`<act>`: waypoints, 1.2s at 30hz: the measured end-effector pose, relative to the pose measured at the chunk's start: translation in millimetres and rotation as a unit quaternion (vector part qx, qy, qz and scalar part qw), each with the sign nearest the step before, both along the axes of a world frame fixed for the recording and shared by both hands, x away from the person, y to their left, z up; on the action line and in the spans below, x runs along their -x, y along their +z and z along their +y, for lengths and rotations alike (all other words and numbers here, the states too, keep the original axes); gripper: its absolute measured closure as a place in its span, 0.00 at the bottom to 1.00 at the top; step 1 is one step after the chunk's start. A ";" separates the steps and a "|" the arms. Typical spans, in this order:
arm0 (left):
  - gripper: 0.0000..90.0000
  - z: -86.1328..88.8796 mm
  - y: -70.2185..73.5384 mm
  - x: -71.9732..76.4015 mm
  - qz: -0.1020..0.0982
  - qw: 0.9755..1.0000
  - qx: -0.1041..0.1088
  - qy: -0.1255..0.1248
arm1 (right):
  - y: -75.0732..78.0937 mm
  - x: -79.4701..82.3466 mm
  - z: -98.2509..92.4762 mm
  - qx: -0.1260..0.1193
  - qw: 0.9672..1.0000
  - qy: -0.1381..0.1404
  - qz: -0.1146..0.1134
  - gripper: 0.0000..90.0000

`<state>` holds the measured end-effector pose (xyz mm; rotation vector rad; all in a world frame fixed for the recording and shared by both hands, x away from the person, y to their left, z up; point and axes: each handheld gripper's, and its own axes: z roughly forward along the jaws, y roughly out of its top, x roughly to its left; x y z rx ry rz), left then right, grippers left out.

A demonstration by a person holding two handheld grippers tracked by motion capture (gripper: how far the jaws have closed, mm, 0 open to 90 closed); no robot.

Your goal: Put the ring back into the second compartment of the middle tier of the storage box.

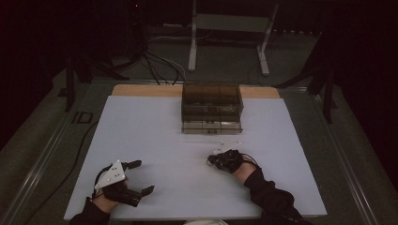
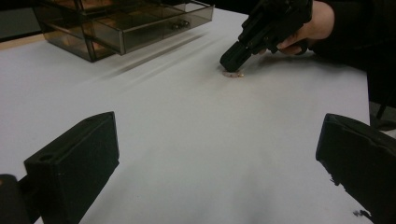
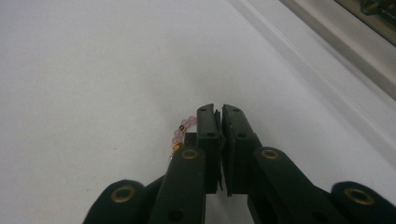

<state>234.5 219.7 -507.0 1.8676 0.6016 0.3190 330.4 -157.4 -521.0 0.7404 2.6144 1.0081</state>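
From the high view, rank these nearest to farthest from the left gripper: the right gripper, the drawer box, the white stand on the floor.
From the left gripper, at the table's near left:
1. Right gripper, near right of centre.
2. Drawer box, far centre of the table.
3. White stand, on the floor beyond the table.

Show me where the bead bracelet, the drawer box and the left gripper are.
bead bracelet [image 3: 181,132]: right gripper view, on its pink beads beside the closed fingers.
drawer box [image 1: 211,108]: high view, on its smoky front face.
left gripper [image 1: 140,177]: high view, midway between its spread fingertips.
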 end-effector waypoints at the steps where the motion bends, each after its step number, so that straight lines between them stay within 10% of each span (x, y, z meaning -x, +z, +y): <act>1: 0.01 0.1 -0.3 -0.1 0.001 1.000 -0.003 0.000 | 0.2 -0.3 0.1 0.000 1.000 0.000 0.001 0.96; 36: 0.01 0.0 -0.1 0.6 -0.002 1.000 -0.004 0.000 | 22.1 3.6 -10.2 -0.021 1.000 0.001 0.018 0.96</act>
